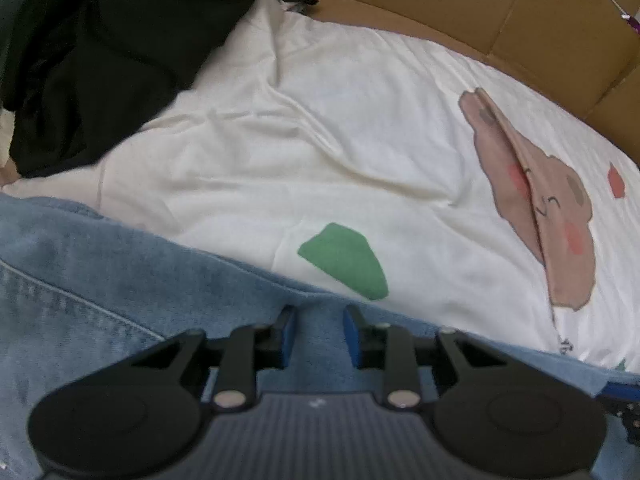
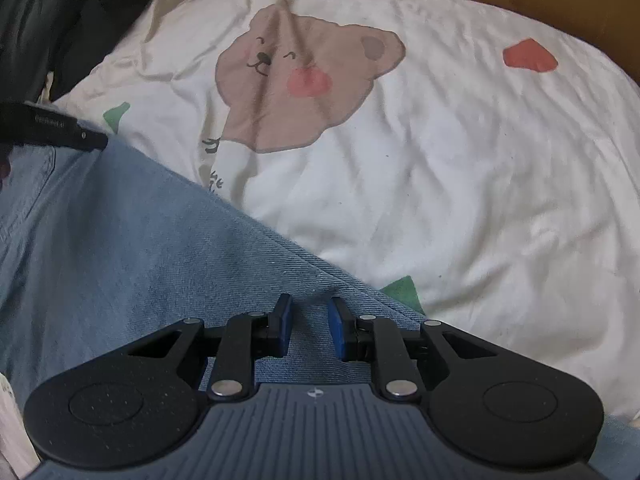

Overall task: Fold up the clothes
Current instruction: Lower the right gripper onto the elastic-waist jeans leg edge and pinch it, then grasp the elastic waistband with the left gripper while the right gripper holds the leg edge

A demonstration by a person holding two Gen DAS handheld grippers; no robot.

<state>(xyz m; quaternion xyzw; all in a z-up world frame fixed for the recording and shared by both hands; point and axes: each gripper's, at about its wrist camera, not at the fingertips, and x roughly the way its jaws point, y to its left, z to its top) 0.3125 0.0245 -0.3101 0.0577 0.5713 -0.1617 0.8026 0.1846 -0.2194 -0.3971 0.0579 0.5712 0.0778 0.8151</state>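
Light blue jeans [image 1: 80, 272] lie over a white bedsheet [image 1: 280, 140] printed with a brown bear [image 1: 540, 208]. My left gripper [image 1: 319, 330] hovers low over the jeans' far edge, jaws a little apart with denim showing between the blue pads; no cloth is pinched. In the right wrist view the jeans [image 2: 120, 248] spread to the lower left. My right gripper [image 2: 308, 326] sits over their edge, jaws also a little apart. The left gripper's black tip [image 2: 86, 138] shows at the far left on the denim.
A pile of black clothes [image 1: 100, 48] lies at the back left on the sheet. Brown cardboard [image 1: 520, 12] stands behind the bed at the back right. The sheet [image 2: 480, 200] has a bear print [image 2: 304, 80] and red and green patches.
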